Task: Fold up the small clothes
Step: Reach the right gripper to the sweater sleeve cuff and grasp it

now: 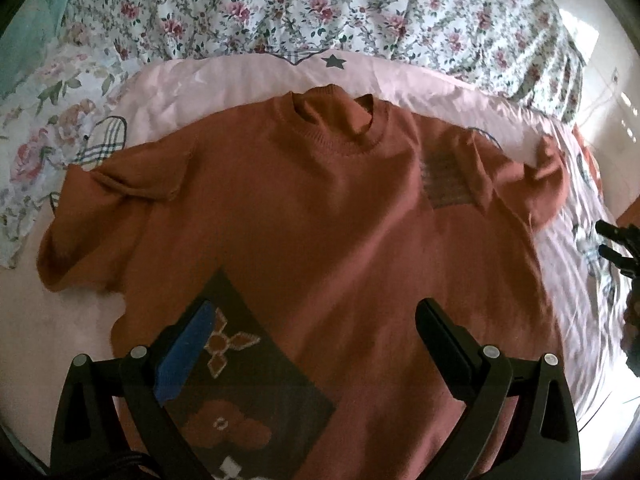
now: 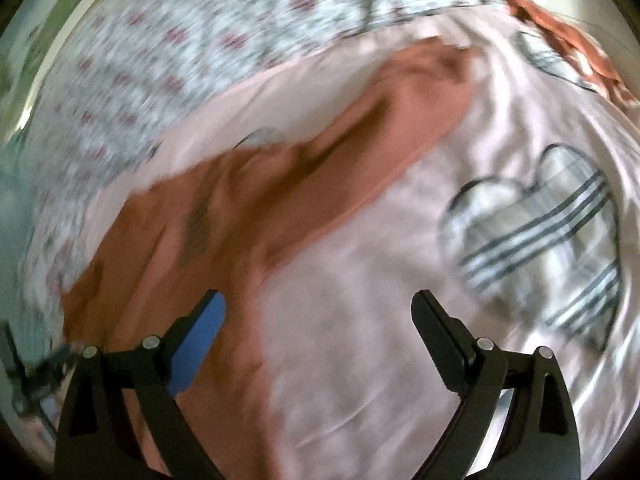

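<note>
Your left gripper (image 1: 316,344): jaws wide apart, empty, low centre above the sweater (image 1: 320,208). Your right gripper (image 2: 318,332): spread, empty, over bare pink sheet (image 2: 360,360) beside the sweater's edge. Sweater: flat, mid-frame. Floral quilt (image 1: 320,4): top, beyond the collar.

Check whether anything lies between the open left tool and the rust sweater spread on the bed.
Nothing visible does. The left tool hangs open directly over the rust sweater, which lies flat on the pink sheet. Only the sweater's own dark patterned patch shows below.
</note>
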### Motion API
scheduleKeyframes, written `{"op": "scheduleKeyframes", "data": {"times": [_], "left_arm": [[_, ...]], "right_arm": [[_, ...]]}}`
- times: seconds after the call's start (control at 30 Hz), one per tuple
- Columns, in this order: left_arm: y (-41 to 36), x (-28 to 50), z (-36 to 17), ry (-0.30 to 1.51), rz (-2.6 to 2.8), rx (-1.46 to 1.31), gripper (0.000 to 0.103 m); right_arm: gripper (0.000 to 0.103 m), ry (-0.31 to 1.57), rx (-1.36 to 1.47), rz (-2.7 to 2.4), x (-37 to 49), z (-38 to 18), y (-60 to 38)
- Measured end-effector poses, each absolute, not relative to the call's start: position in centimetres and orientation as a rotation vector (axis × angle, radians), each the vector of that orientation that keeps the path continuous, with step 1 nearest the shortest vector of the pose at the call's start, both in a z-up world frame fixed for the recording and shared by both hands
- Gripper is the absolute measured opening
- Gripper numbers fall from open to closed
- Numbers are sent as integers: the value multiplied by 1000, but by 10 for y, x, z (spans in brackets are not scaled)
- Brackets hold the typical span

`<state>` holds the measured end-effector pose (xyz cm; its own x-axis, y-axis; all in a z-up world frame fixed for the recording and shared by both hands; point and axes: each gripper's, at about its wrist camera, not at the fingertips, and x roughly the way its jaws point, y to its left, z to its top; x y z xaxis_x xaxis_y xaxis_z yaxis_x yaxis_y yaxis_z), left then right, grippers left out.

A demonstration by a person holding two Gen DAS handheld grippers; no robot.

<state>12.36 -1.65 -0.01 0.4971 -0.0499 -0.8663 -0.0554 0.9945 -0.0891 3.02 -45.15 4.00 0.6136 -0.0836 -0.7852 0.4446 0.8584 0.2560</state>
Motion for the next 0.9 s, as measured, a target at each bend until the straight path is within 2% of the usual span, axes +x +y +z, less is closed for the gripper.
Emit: {"op": "scheduleKeyframes", "data": {"times": [0.13,0.2,0.27,0.3,0.67,0.7,0.73,0.77,0.8,0.83,0.9], "left_arm": [[-26,137,-6,1075,13,-117,100],[-32,142,-13,1098,18,-109,100],[-41,148,-23,1132,16,-105,100],[-46,151,-28,1149,12,-104,100],[-83,172,-48,1209,-9,-86,100],[-84,173,-48,1209,-10,-85,100],[-84,174,-49,1208,-11,-87,100],[-83,176,-48,1206,-13,-93,100],[-83,178,-49,1203,-14,-99,100],[-82,178,-49,1201,-15,-107,100],[-81,179,-50,1200,-18,-122,100]], "right_arm": [[92,823,499,-399,51,41,-507],[82,809,532,-441,72,36,-536],[68,806,546,-488,89,33,-561],[67,804,542,-506,96,33,-570],[66,716,653,-587,171,0,-664],[62,706,639,-593,173,1,-664],[47,711,626,-597,175,2,-664],[24,712,623,-587,175,5,-663],[13,704,642,-553,172,11,-659],[10,697,642,-541,169,16,-655],[9,683,616,-497,165,30,-637]]}}
